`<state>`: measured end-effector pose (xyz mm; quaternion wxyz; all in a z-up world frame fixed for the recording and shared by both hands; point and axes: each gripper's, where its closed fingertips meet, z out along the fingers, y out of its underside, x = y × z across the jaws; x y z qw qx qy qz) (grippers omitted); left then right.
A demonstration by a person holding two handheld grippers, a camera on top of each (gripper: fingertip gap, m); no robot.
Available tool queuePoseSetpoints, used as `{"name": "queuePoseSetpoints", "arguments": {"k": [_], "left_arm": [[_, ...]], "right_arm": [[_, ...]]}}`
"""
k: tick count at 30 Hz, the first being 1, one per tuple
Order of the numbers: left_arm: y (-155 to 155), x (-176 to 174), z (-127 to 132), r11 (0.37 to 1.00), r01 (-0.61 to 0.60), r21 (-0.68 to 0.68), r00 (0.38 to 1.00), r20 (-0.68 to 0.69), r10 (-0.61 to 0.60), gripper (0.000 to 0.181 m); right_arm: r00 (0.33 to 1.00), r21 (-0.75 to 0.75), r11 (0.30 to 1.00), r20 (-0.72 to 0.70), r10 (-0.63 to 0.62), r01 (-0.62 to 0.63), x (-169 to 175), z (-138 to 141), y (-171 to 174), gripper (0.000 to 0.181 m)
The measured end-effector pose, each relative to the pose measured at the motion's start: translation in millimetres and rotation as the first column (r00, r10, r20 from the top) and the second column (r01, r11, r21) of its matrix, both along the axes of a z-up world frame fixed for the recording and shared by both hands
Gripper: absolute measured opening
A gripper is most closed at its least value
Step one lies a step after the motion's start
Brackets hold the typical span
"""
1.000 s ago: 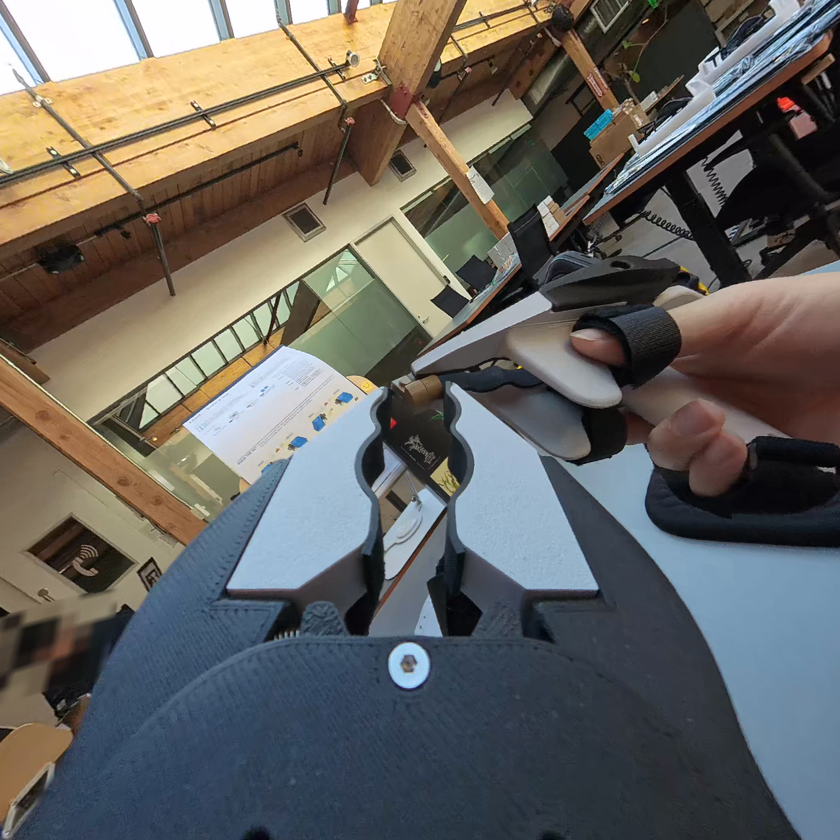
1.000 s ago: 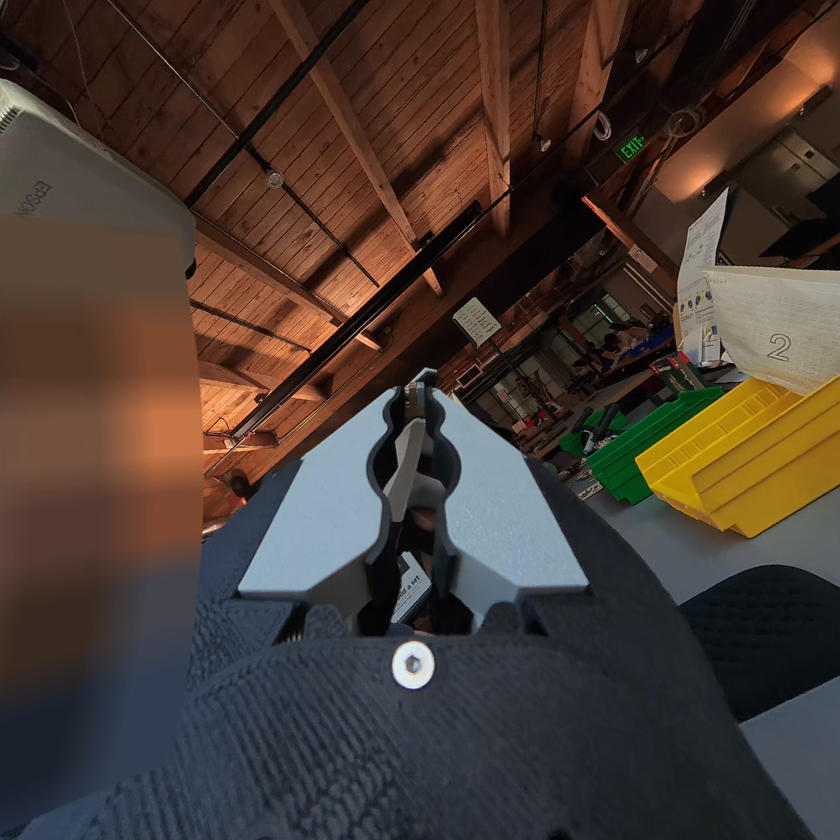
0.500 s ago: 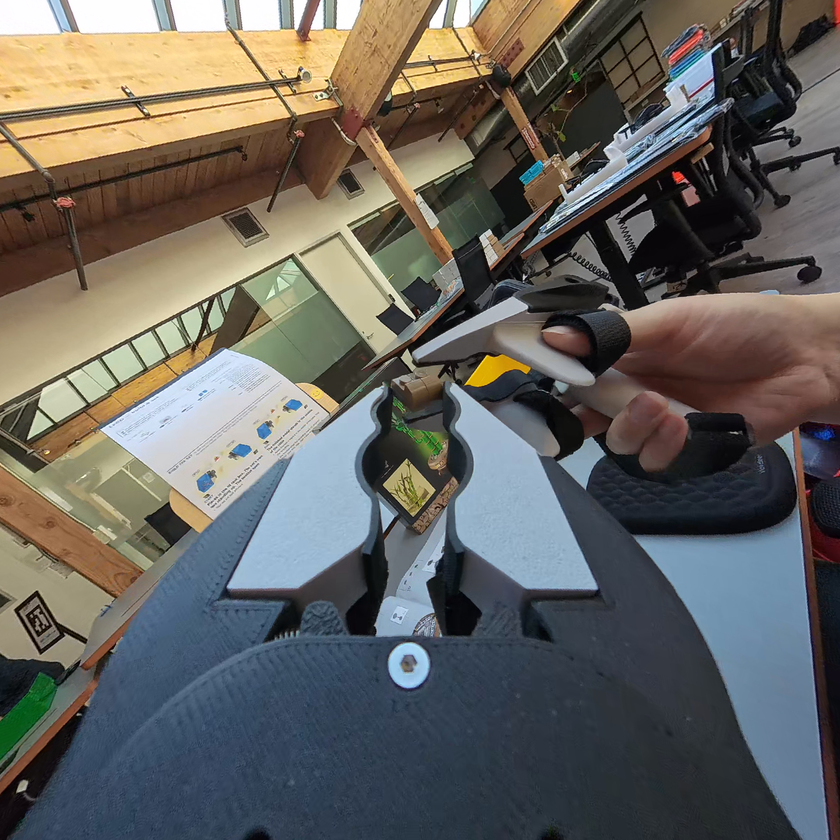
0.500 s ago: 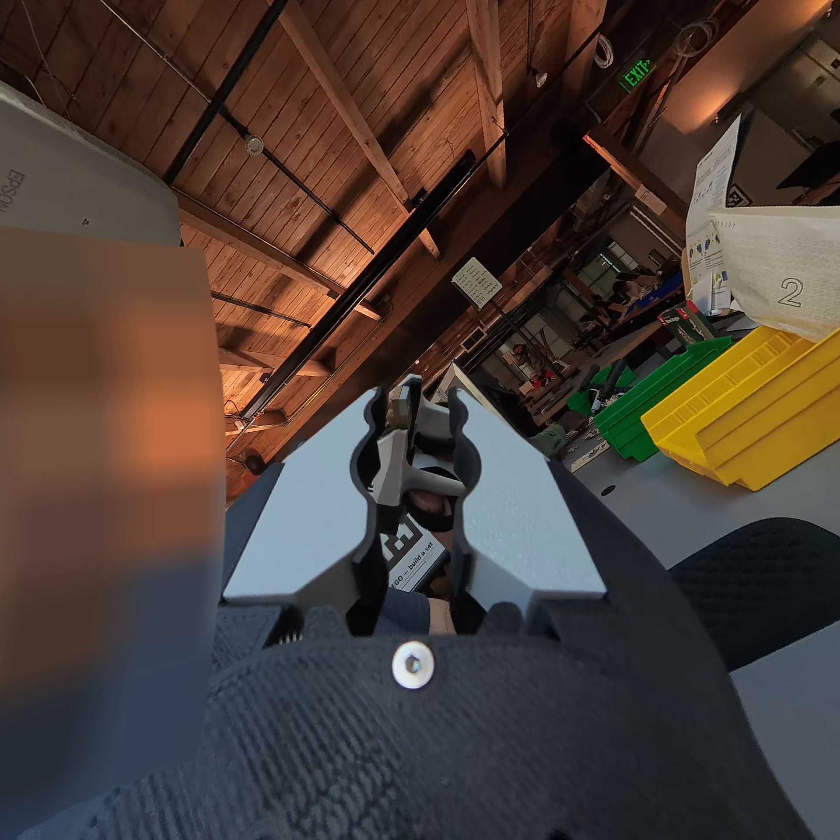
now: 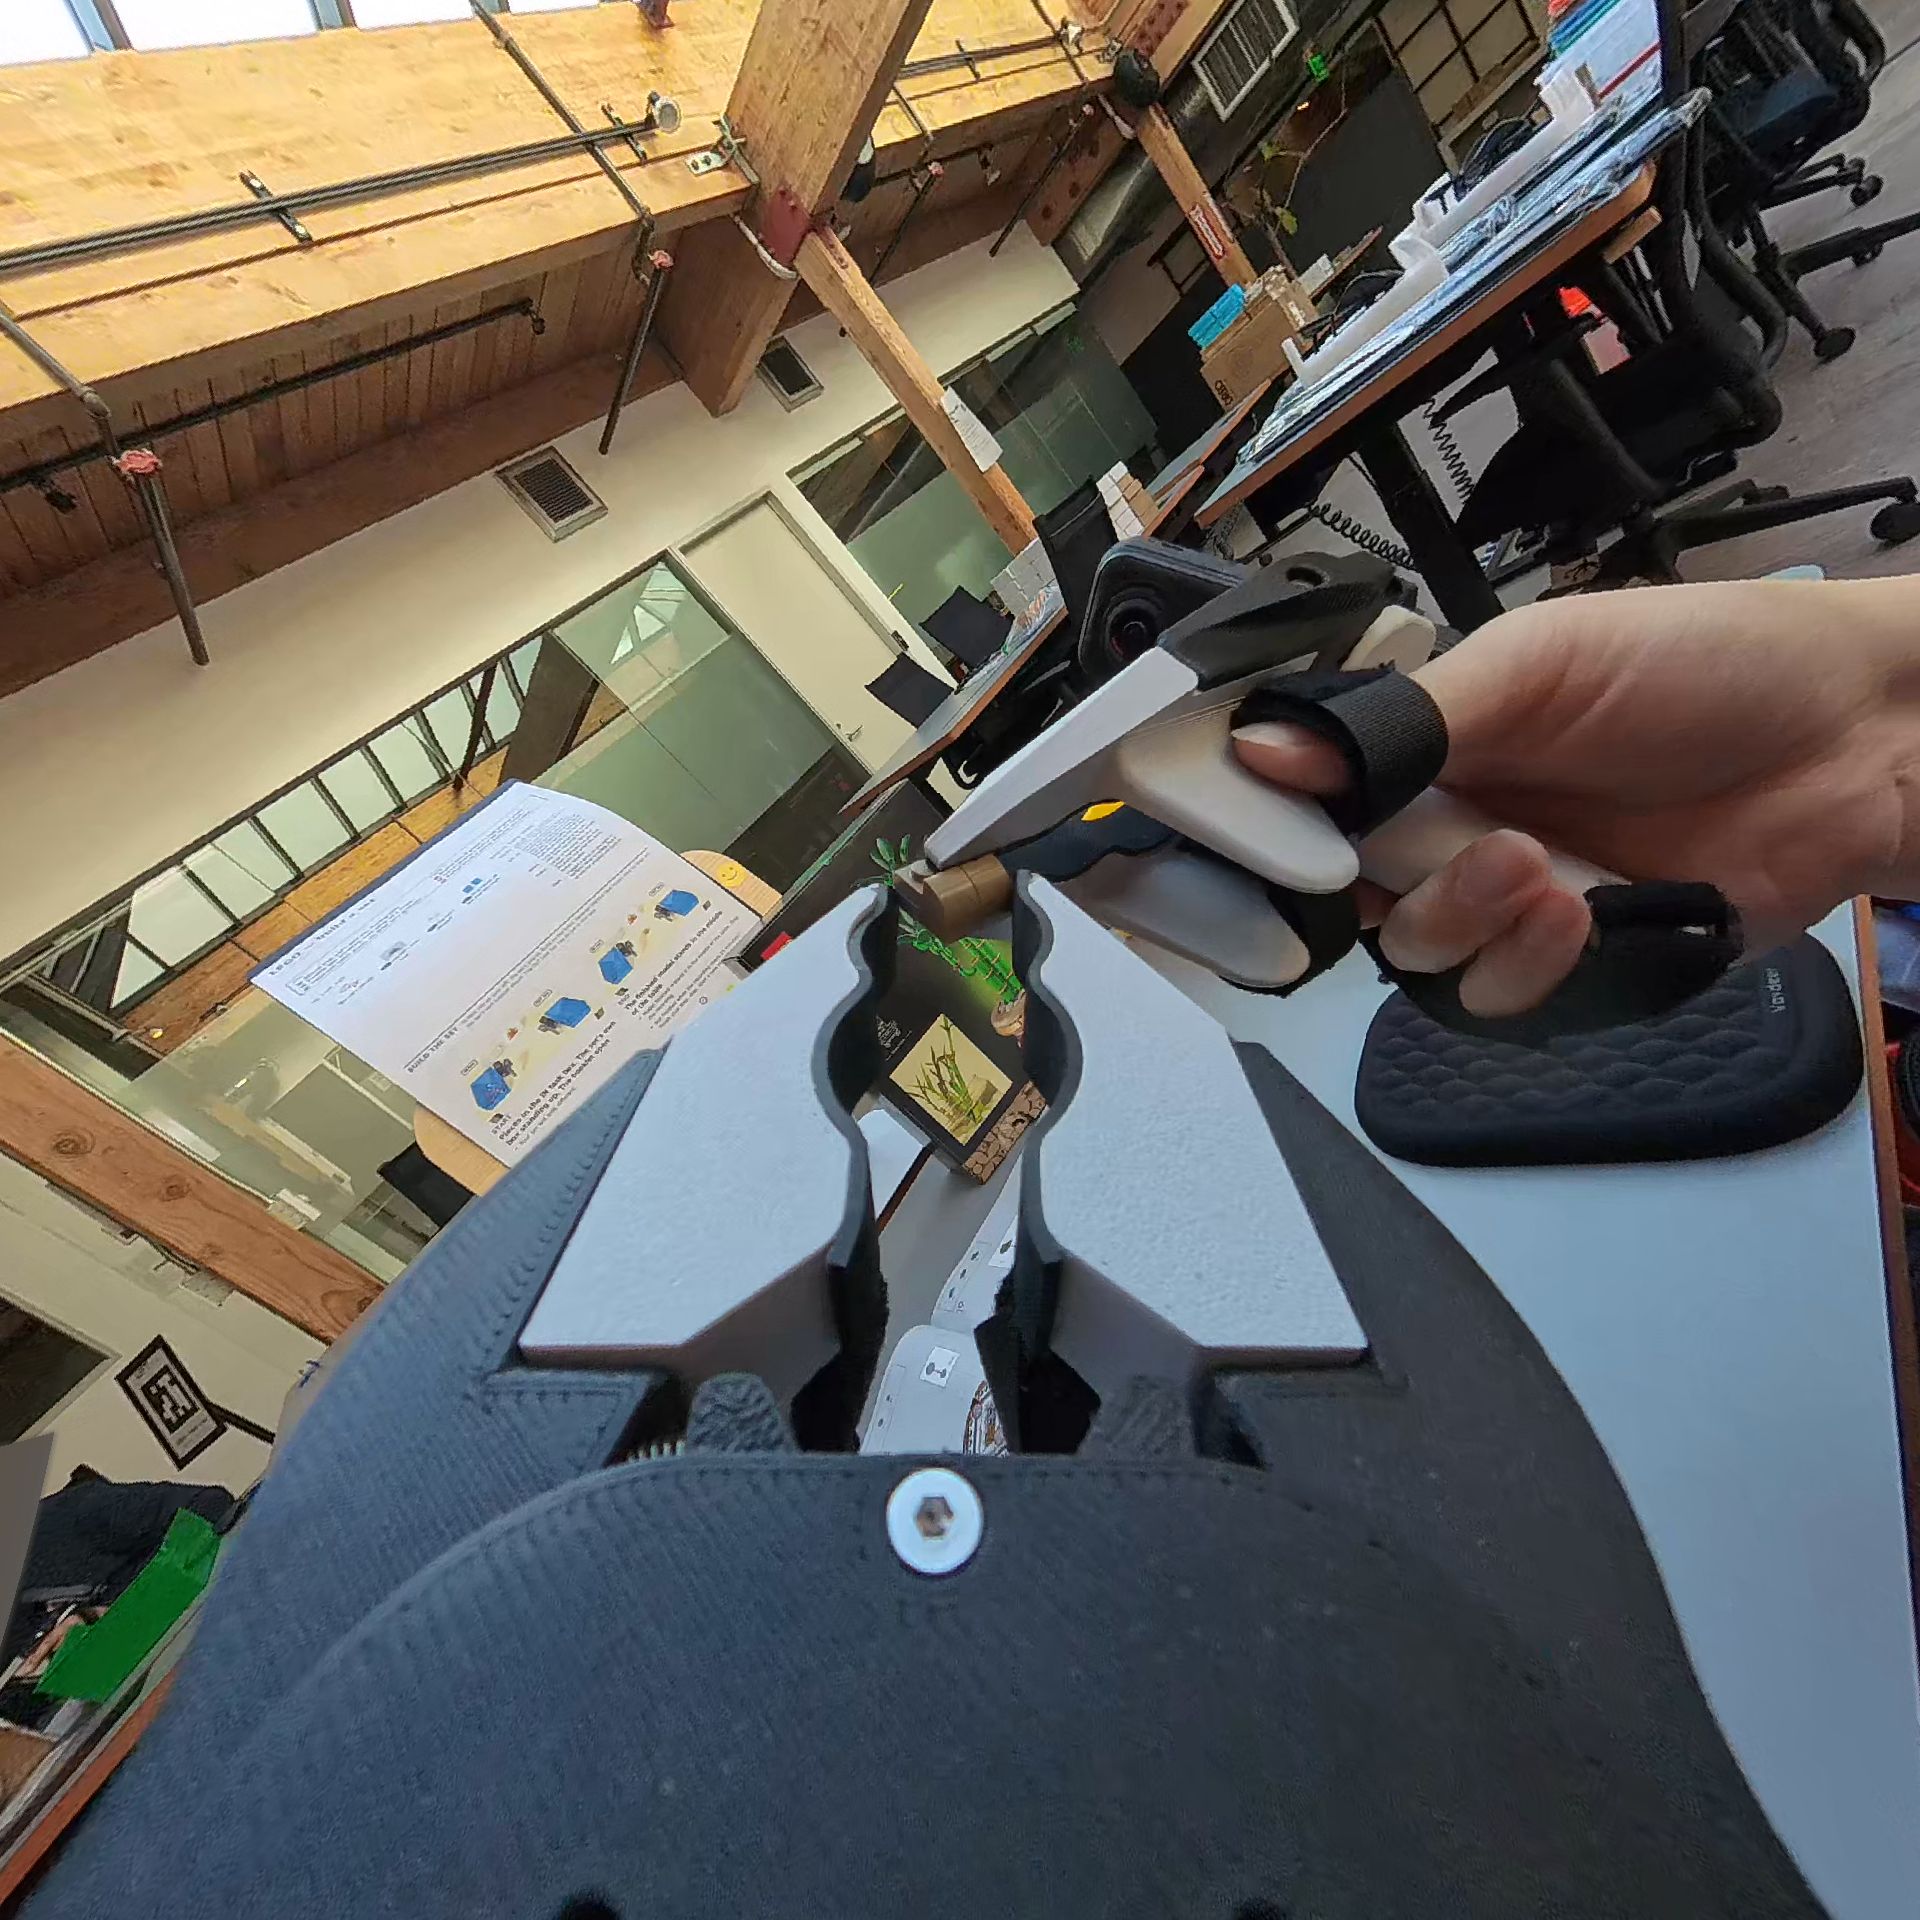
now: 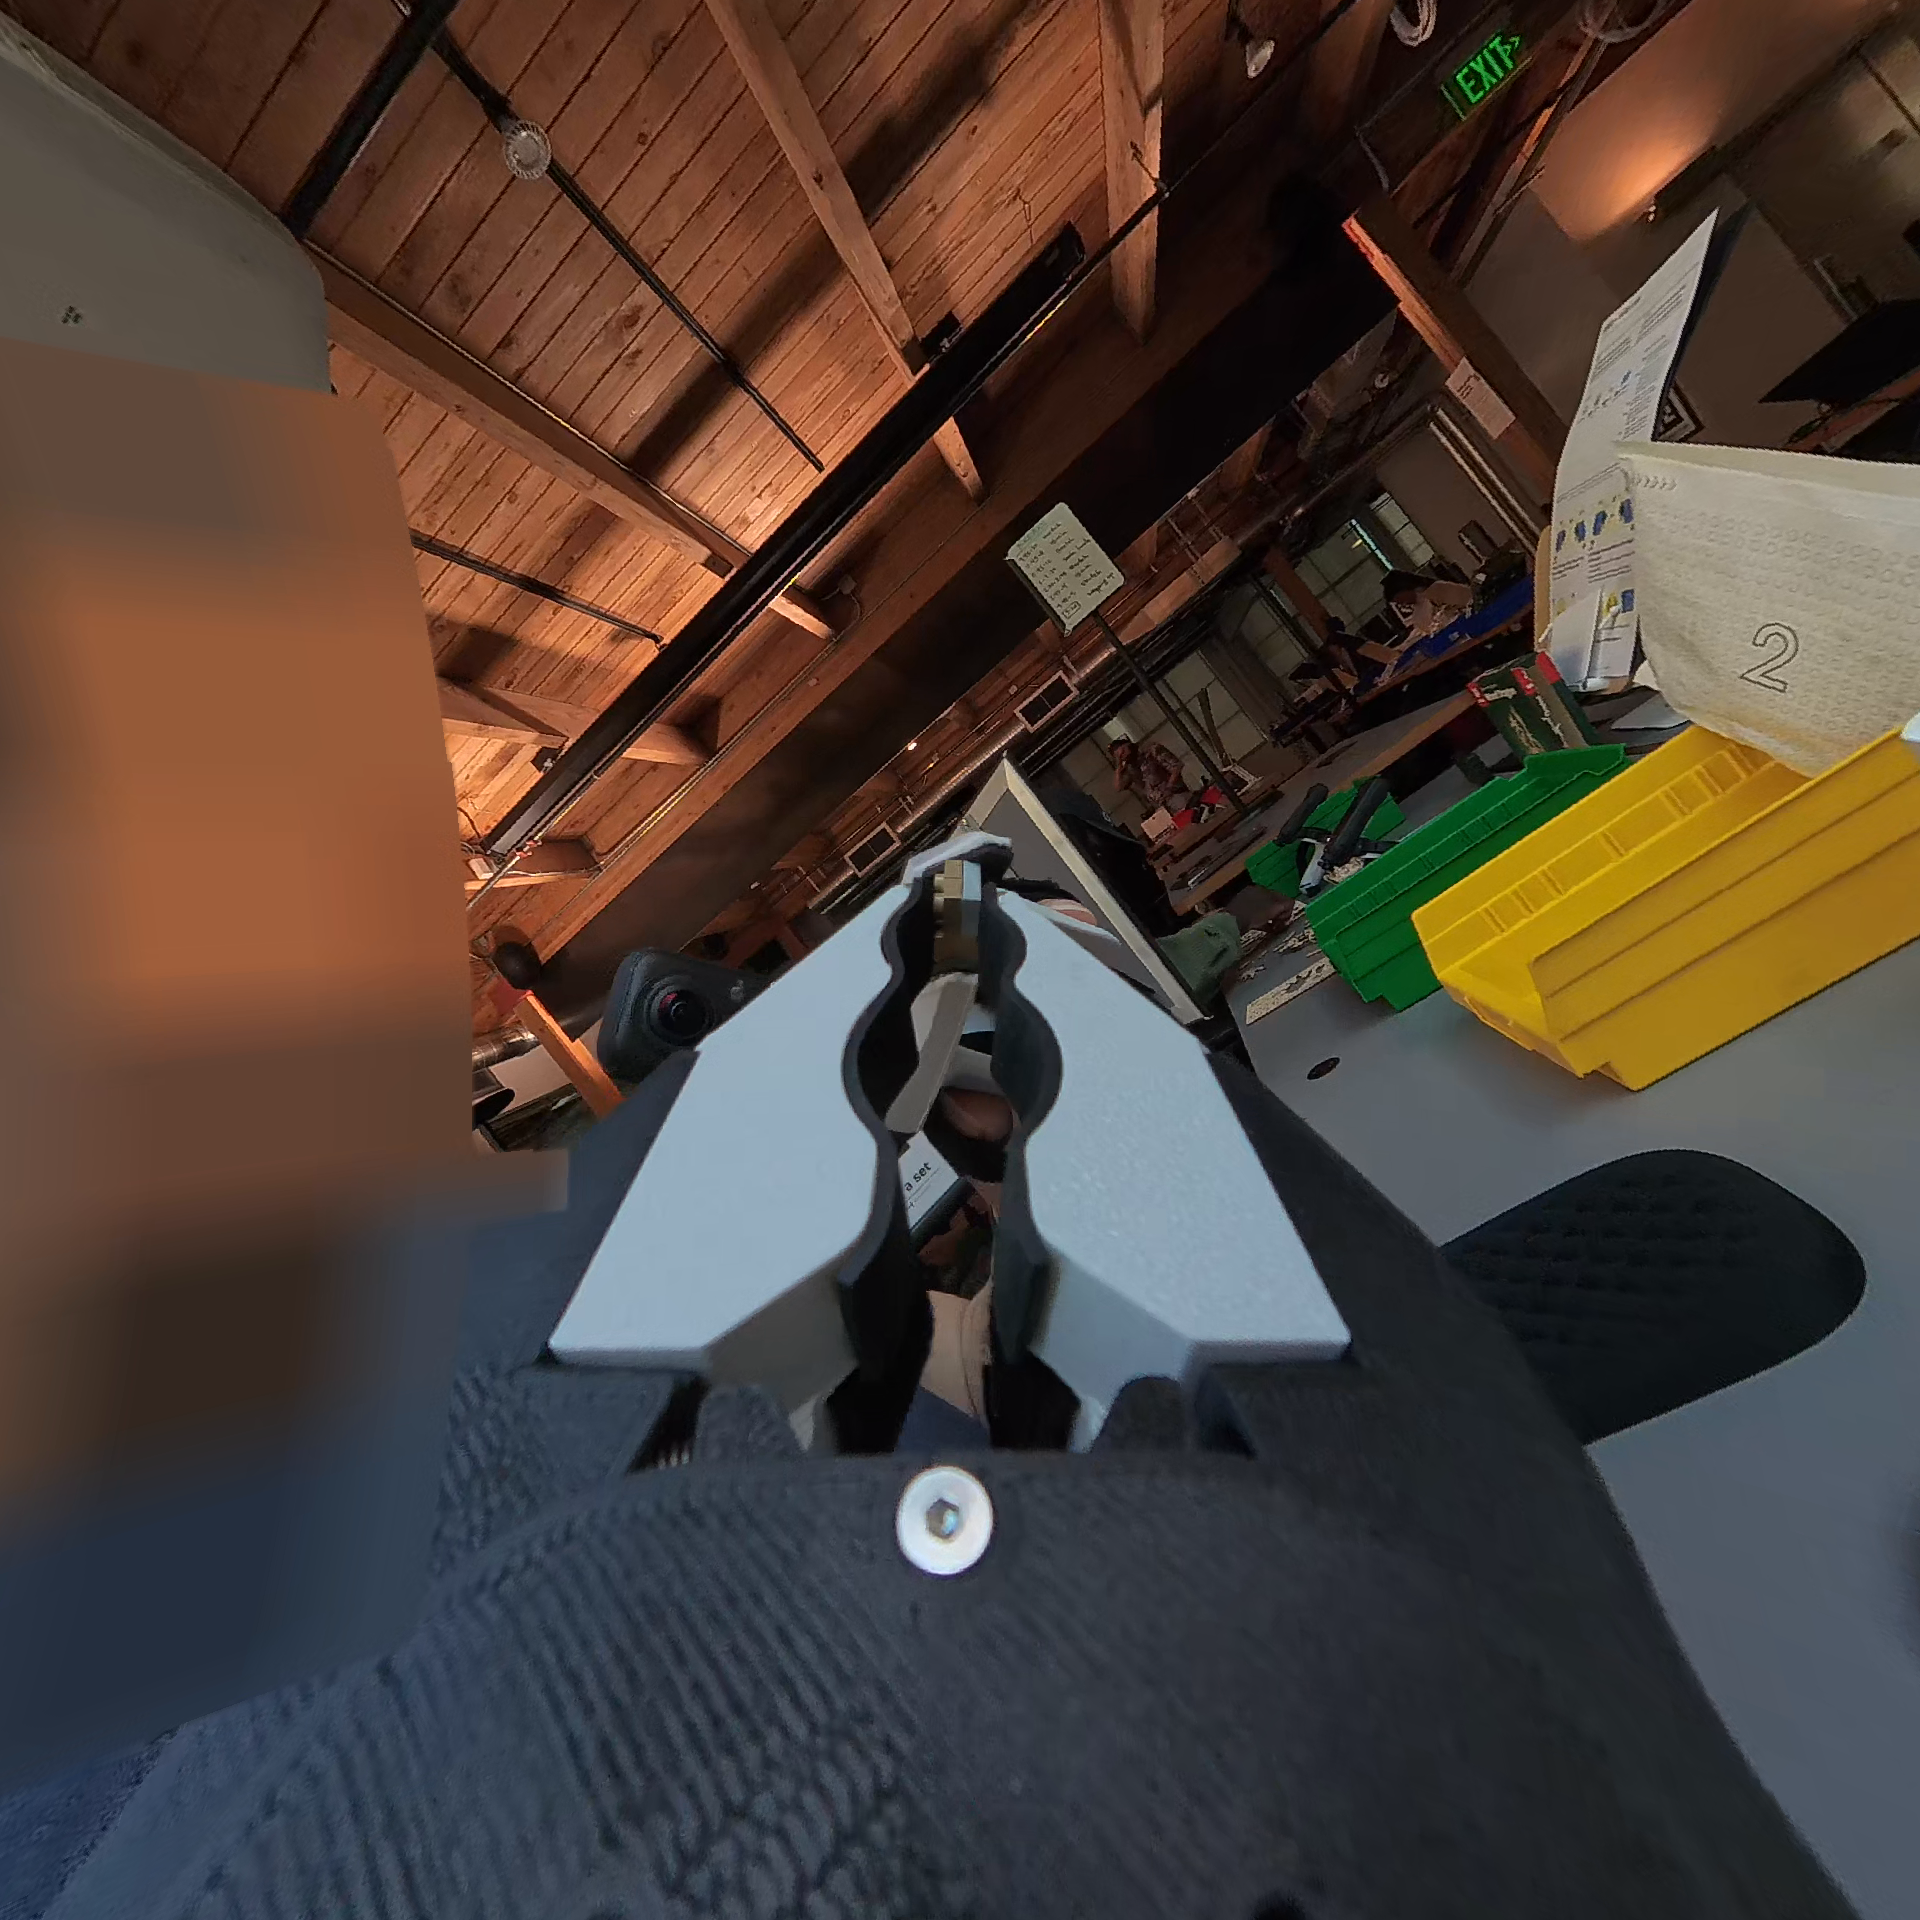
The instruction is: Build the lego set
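Observation:
A small brown lego piece (image 5: 961, 886) sits between the fingertips of my left gripper (image 5: 953, 906), whose jaws are closed on it. My right gripper (image 5: 923, 871), held by a hand, comes in from the right and its tips pinch the same piece at its left end. In the right wrist view the right gripper (image 6: 961, 906) is shut narrowly on the brown piece (image 6: 949, 916), with the left gripper's fingers (image 6: 930, 1039) facing it just behind. Both grippers are held up above the grey table (image 5: 1662, 1455).
A lego box with a bamboo picture (image 5: 951, 1081) stands on the table behind my left fingers. An instruction sheet (image 5: 520, 966) stands at the left. A black wrist pad (image 5: 1610, 1081) lies under the hand. Yellow bins (image 6: 1662, 935), a green bin (image 6: 1455, 883) and a white numbered bag (image 6: 1787, 603) sit at the right.
The right gripper's jaws widened half a second ago and have closed again on the brown piece. Both grippers tilted down a little; the left kept its hold.

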<state>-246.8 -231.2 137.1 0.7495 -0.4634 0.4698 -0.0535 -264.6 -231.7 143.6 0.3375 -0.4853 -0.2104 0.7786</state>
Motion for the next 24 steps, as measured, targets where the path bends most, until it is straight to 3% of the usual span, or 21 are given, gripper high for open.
{"name": "queuePoseSetpoints", "arguments": {"k": [1,9,15,18,24], "left_arm": [[-1,0,1,1.0,0.003,0.005,1.0,0.006,-0.003,0.02],[-10,2,6,0.994,-0.013,0.111,1.0,-0.009,0.014,0.019],[-14,5,3,0.994,0.005,0.111,1.0,-0.02,-0.003,0.019],[-14,5,4,0.993,0.002,0.114,1.0,-0.003,-0.002,0.019],[-32,0,16,0.985,0.115,0.129,0.988,0.087,-0.127,0.019]], "right_arm": [[1.0,0.021,1.0,0.002,-0.01,0.01,0,1,-1,0.007],[1.0,0.055,0.998,-0.023,-0.018,0.019,-2,9,-9,0.01],[0.999,0.083,0.996,0.032,-0.024,0.022,0,5,-12,0.007],[0.995,0.137,0.987,0.048,-0.088,0.08,0,6,-12,0.007],[0.994,0.238,0.965,-0.029,-0.102,0.106,-3,18,-29,0.009]]}}
